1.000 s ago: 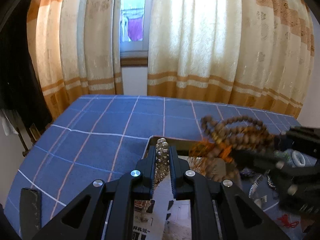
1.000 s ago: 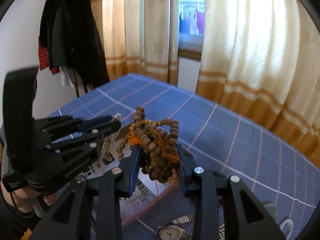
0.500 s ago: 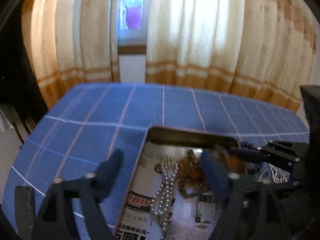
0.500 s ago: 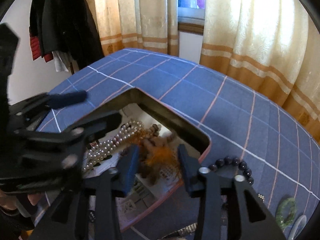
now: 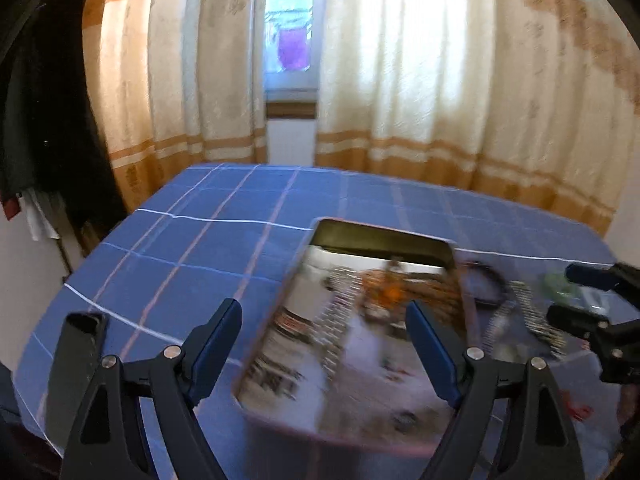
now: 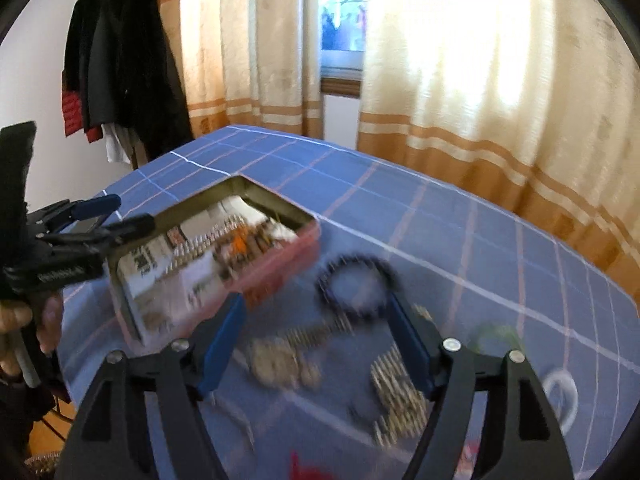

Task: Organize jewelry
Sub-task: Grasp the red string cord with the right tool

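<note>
An open tin [image 5: 380, 236] with a pink outer wall [image 6: 280, 256] sits on the blue checked cloth. Inside it lie a pearl string [image 5: 340, 320] [image 6: 192, 254] and brown wooden beads with an orange tassel [image 5: 400, 292] [image 6: 240, 242], both blurred. My left gripper [image 5: 320, 312] [image 6: 120, 214] stands open over the tin's near left part, with nothing gripped. My right gripper [image 6: 316, 304] [image 5: 580, 296] is to the right of the tin. Its jaws are opening and hold nothing. A dark bead bracelet [image 6: 354, 284] [image 5: 484, 284] lies on the cloth just beyond its tips.
Loose pieces lie right of the tin: a wristwatch [image 6: 280, 364], a metal band [image 6: 396, 392] [image 5: 536, 316], a green ring [image 6: 496, 334], a white ring [image 6: 560, 392] and something red [image 6: 304, 464]. A hand [image 6: 40, 320] holds the left tool. Dark coats [image 6: 120, 60] hang far left, and curtains hang behind the table.
The left gripper opened and let the pearl string into the tin. The right gripper opened and dropped the wooden beads there. Both drew back, the right one moving over the loose jewelry.
</note>
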Demonstrator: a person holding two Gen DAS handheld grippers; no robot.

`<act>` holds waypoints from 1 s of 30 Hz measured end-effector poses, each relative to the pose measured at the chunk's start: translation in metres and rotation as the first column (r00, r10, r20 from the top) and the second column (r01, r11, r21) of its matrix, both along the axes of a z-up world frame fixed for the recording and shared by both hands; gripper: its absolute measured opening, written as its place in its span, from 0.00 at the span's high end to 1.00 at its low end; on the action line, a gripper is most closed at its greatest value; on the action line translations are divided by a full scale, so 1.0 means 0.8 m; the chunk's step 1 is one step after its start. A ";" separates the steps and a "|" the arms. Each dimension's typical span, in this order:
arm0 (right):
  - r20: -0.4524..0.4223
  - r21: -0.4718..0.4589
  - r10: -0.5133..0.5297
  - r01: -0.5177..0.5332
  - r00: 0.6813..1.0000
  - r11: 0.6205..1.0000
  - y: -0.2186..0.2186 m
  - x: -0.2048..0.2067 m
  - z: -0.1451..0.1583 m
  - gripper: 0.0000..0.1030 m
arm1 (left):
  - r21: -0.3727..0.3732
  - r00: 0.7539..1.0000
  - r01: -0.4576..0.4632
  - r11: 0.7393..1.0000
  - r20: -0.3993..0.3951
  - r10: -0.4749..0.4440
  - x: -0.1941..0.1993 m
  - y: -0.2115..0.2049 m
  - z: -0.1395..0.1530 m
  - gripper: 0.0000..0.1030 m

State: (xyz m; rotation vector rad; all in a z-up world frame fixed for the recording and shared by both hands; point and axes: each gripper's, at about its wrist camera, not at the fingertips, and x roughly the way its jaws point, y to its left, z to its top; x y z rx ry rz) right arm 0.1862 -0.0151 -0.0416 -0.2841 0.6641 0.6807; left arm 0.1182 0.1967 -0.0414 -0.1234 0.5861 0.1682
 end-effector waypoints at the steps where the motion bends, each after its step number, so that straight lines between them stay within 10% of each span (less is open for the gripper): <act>1: 0.001 0.008 -0.015 0.015 1.000 1.000 -0.018 -0.012 -0.004 0.24 | -0.001 1.000 0.010 1.000 0.016 -0.010 -0.010 -0.009 0.002 0.19; 12: -0.066 0.032 -0.041 0.043 0.997 0.999 -0.069 -0.070 -0.055 0.24 | 0.011 0.987 0.161 0.987 0.021 -0.161 -0.066 -0.118 -0.026 0.18; 22: -0.120 -0.023 0.010 -0.013 0.993 1.000 -0.054 -0.069 -0.089 0.60 | 0.010 0.977 0.201 0.980 -0.069 -0.200 -0.055 -0.141 -0.058 0.18; 25: -0.100 -0.040 0.021 -0.025 0.995 0.999 -0.052 -0.072 -0.089 0.85 | 0.014 0.976 0.202 0.979 -0.084 -0.201 -0.054 -0.142 -0.061 0.18; 30: -0.084 0.016 -0.009 0.011 0.996 1.000 -0.072 -0.072 -0.084 0.90 | 0.015 0.970 0.224 0.974 -0.097 -0.222 -0.054 -0.153 -0.063 0.19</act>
